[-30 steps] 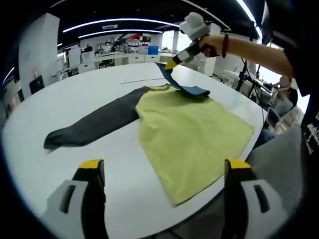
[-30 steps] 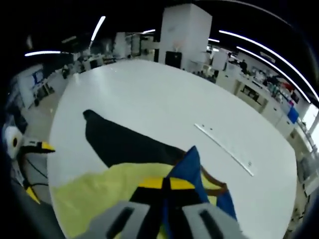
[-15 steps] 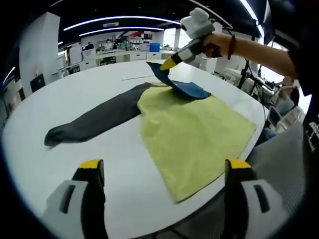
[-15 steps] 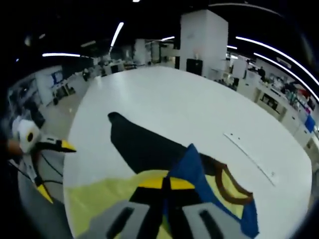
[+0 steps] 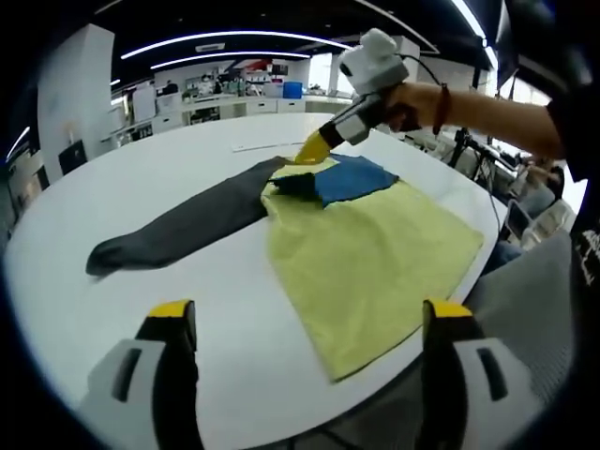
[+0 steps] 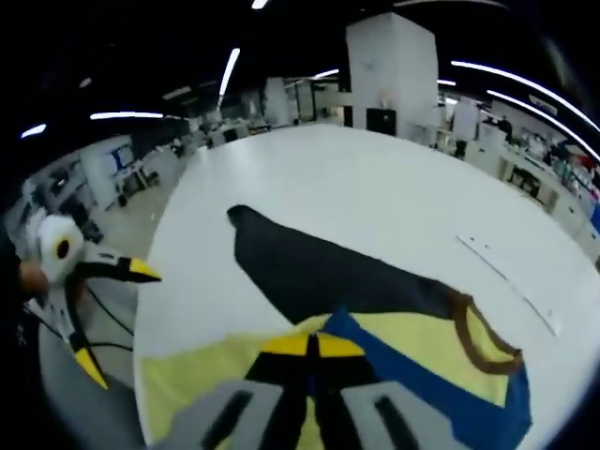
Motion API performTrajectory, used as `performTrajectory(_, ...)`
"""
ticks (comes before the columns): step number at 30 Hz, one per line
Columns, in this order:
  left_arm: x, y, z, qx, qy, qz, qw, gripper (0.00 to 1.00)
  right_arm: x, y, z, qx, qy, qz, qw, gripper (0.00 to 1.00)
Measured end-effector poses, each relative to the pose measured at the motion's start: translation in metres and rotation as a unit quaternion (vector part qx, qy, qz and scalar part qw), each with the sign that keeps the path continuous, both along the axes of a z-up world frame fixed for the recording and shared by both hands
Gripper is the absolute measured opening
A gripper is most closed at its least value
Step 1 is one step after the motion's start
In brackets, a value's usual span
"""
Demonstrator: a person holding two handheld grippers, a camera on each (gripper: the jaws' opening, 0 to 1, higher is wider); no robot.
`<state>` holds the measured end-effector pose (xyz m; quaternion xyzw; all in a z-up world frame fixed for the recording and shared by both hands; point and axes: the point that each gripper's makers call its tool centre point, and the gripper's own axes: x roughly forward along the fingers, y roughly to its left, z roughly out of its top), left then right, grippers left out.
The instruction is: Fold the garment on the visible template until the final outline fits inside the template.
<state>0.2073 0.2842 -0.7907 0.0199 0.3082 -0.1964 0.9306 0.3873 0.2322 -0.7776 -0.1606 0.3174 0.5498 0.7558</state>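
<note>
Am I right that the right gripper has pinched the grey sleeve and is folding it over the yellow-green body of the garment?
Not quite: in the left gripper view the right gripper pinches the blue sleeve, not the grey sleeve lying flat, and folds it over the yellow-green body.

- Left gripper point(image 5: 305, 323): grey moulded jaws with dark inner faces, yellow caps on the tips, a dark slot in each grey shell.
- Right gripper point(image 6: 317, 345): yellow-tipped black jaws on grey housings; at 1 o'clock in the left gripper view, a white rounded body with a black cable.
- Person: dark red wristband point(image 5: 438, 101), black short sleeve point(image 5: 572, 98), black shirt with white lettering, grey trousers point(image 5: 525, 281).
</note>
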Motion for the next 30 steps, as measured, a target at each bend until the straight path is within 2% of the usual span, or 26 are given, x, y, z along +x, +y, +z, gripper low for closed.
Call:
performTrajectory(4, 0.000, 0.000, 0.001, 0.001, -0.002, 0.002, 1.0000, 0.98, -0.008, 0.000, -0.016, -0.017, 0.010, -0.001, 0.9998, 0.00)
performTrajectory(10, -0.002, 0.002, 0.001, 0.004, -0.002, 0.007, 1.0000, 0.98, -0.006, -0.007, -0.019, -0.014, 0.017, -0.016, 0.9996, 0.00)
performTrajectory(14, -0.001, 0.004, 0.001, 0.005, -0.003, 0.008, 0.9999, 0.99, 0.001, -0.016, -0.016, -0.012, 0.007, -0.036, 0.9993, 0.16)
performTrajectory(18, 0.001, 0.003, 0.003, 0.005, -0.006, 0.006, 1.0000, 0.99, 0.014, -0.025, -0.017, -0.004, -0.004, -0.053, 0.9986, 0.37)
performTrajectory(21, 0.002, 0.002, 0.003, 0.008, -0.006, 0.001, 1.0000, 0.99, 0.009, -0.034, -0.015, -0.003, -0.015, -0.053, 0.9985, 0.49)
performTrajectory(26, 0.003, 0.002, 0.005, 0.007, -0.009, 0.001, 0.9999, 0.99, 0.017, -0.049, -0.015, 0.007, -0.020, -0.070, 0.9973, 0.66)
performTrajectory(30, 0.004, 0.002, 0.007, 0.008, -0.010, 0.001, 0.9999, 0.99, 0.019, -0.064, -0.016, 0.013, -0.021, -0.086, 0.9960, 0.75)
